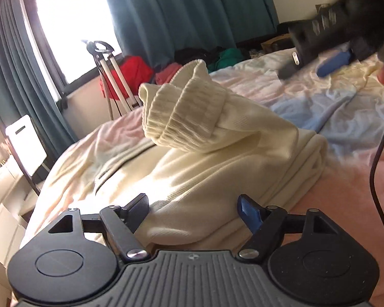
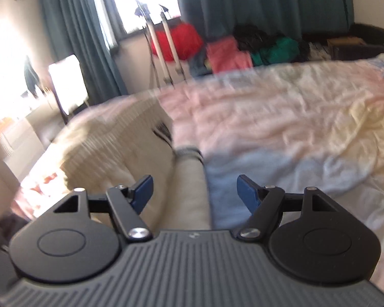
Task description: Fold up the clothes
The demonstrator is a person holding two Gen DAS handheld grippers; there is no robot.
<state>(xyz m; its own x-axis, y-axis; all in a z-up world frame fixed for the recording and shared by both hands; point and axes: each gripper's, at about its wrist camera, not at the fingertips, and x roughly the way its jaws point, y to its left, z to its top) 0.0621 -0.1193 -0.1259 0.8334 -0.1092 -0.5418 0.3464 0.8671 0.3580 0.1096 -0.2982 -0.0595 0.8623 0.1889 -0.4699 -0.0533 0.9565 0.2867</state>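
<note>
The left claw [image 1: 193, 208] has its jaws apart and empty just above the cream ribbed-knit sweater [image 1: 217, 174], which lies partly folded on the pastel quilted bed [image 1: 307, 97]; the right claw [image 2: 194, 192] is also apart and holds nothing. The sweater looks soft, thick and light, so I think it will sag. The ribbed cuff [image 1: 181, 107] or a folded edge seems the best place to pinch.

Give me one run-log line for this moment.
left gripper: jaws open, empty | right gripper: jaws open, empty | cream sweater: folded on bed, cuff on top
</note>
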